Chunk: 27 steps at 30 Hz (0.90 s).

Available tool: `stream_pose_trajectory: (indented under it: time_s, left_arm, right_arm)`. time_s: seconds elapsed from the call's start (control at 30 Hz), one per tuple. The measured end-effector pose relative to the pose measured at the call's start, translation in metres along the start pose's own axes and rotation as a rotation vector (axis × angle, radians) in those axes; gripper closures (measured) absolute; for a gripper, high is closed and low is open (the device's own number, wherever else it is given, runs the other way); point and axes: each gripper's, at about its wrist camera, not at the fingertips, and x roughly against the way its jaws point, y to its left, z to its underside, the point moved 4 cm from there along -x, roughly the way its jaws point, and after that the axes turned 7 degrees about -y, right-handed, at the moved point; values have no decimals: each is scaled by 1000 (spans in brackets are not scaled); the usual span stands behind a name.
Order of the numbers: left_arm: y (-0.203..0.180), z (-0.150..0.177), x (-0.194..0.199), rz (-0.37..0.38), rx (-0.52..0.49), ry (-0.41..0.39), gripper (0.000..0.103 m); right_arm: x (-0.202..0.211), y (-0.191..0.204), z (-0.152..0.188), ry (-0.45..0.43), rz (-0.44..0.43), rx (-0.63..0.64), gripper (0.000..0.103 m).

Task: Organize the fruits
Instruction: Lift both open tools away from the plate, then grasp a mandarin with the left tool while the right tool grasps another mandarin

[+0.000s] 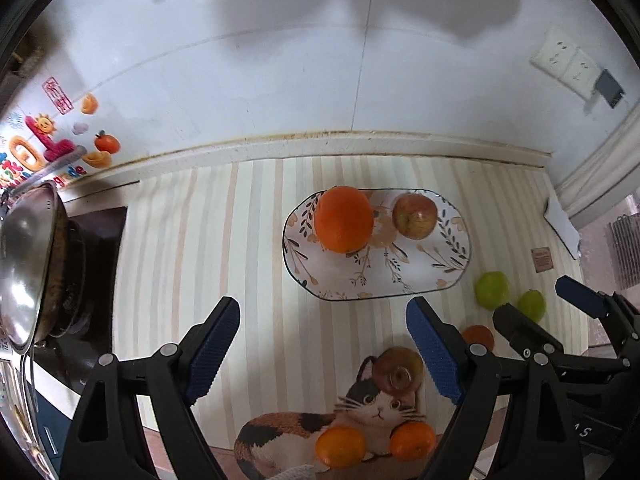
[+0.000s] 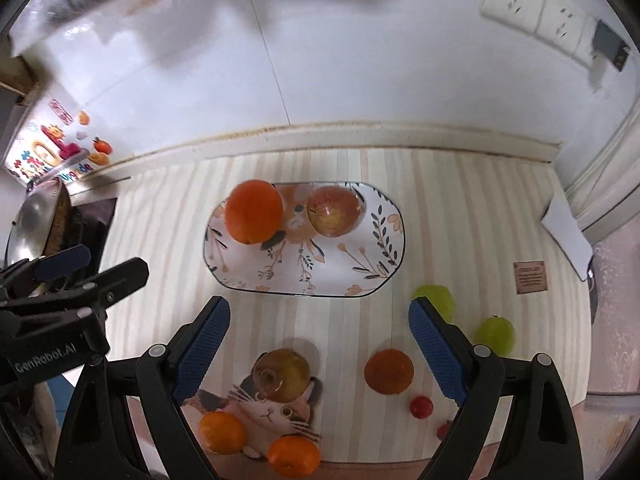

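Right wrist view: right tool [image 2: 319,344] spread, empty, above loose apple [image 2: 285,374]; left tool [image 1: 323,347] likewise spread.

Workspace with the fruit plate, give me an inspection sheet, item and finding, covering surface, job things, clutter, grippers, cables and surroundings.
Surface: striped mat with a cat print, on a counter against a white tiled wall.
Job's things: floral plate holds a large orange and an apple. Off the plate: second apple, three small oranges, two green fruits, two small red fruits.
Clutter: small brown card, white sheet.
Grippers: left gripper and right gripper both open, empty, above the mat.
Cables: nothing seen.
Surroundings: metal pan on a stove, wall sockets, stickers.
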Motion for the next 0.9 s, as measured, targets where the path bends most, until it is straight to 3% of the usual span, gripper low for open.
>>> stream_pose_trajectory:
  time_s: [0.23,0.6,0.73,0.9]
  left_arm:
    - [3,16,38,5,12,-68,18]
    - [8,41,55,15,26,-75,18]
    - [12,57,39,-4,22,-22,18]
    - [14,104,-10,-13,-14,163,18]
  right_arm:
    - [44,10,13,-66,-18,-21,10]
    - [77,11,34,-103,-58,-94,10]
    - [63,6,56,-30,-102,-145,10]
    - [7,-2,112,166,-159,-224,10]
